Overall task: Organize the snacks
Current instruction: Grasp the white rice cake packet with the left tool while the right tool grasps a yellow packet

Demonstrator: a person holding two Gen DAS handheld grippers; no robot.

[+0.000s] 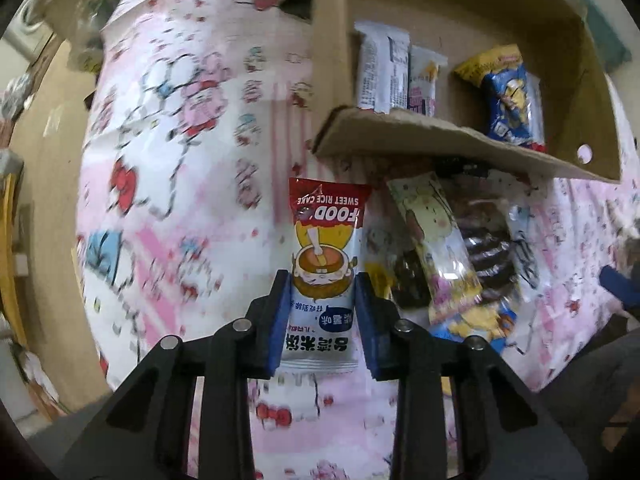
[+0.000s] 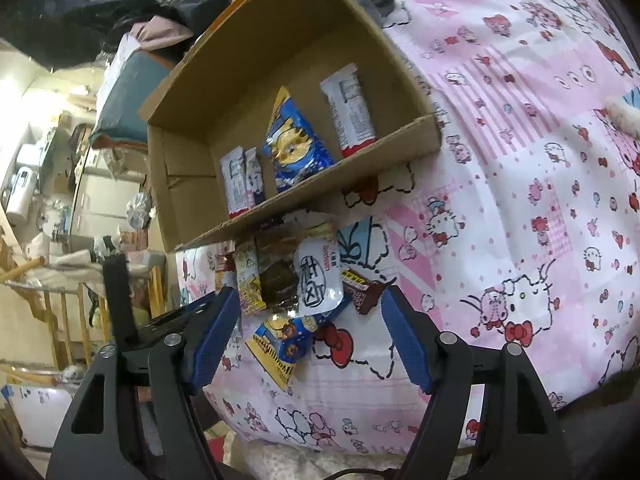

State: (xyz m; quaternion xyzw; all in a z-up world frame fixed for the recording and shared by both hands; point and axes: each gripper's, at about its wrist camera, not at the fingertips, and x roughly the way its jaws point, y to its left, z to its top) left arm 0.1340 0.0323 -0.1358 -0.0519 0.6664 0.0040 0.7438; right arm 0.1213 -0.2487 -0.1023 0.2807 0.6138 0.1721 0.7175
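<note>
L claw (image 1: pixel 322 280), "SWEET RICE CAKE" pkt (image 1: pixel 326 248)

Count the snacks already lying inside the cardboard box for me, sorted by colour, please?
White packets: 3
Blue-and-yellow bag: 1
Total in the cardboard box: 4
</note>
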